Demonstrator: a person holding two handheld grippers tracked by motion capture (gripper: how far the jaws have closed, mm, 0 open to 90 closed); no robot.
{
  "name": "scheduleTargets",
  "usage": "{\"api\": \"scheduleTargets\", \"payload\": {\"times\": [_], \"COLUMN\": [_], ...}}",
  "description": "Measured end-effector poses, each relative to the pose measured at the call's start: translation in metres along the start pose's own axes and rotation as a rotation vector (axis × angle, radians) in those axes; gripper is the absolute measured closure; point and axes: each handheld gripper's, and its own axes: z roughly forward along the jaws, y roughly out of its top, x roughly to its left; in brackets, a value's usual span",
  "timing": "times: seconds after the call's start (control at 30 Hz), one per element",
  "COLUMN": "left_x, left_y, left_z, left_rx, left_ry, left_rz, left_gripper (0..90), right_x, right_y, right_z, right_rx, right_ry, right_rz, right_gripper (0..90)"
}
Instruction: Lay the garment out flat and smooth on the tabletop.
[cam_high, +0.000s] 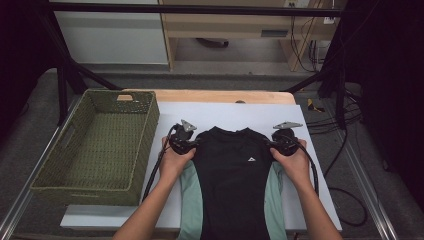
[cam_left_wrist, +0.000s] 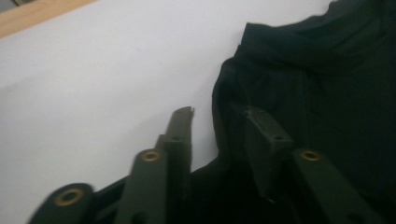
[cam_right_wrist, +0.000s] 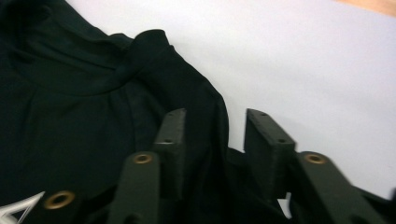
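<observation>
So there's a black short-sleeved T-shirt with mint-green sleeves and a small white logo (cam_high: 233, 170) lying flat, front up, on a pale grey board (cam_high: 225, 112) that covers the wooden table (cam_high: 220, 95); collar points away from the person, hem runs off the near edge. Left gripper (cam_high: 196, 142) sits at the shirt's left shoulder, right gripper (cam_high: 270, 142) at the other shoulder, one hand on each. Both have their jaws partly apart, with the shoulder fabric edge lying in the gap; in the gripper views the pads don't look pressed onto the cloth. A green woven basket (cam_high: 132, 150) sits left of the board, just beside the left forearm.
</observation>
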Motion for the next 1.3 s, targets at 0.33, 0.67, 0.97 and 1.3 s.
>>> {"api": "scheduleTargets", "payload": {"times": [0.33, 0.67, 0.97, 1.3], "left_x": [-0.003, -0.001, -0.006, -0.005], "left_y": [-0.007, -0.022, -0.039, -0.048], "left_z": [-0.033, -0.065, -0.082, -0.088], "left_rx": [-0.056, -0.116, -0.153, -0.144], "left_ry": [-0.007, -0.052, -0.053, -0.044], "left_rz": [-0.020, -0.086, -0.093, -0.131], "left_gripper": [37.3, 23.4, 19.6, 18.8], "right_x": [0.008, 0.016, 0.021, 0.028], "right_y": [-0.006, -0.030, -0.064, -0.105], "right_z": [-0.026, -0.061, -0.095, -0.106], "right_rx": [-0.057, -0.162, -0.218, -0.208], "right_ry": [0.010, 0.024, 0.012, 0.011], "right_rz": [0.007, 0.071, 0.112, 0.136], "right_gripper": [41.0, 23.8, 19.3, 15.1]}}
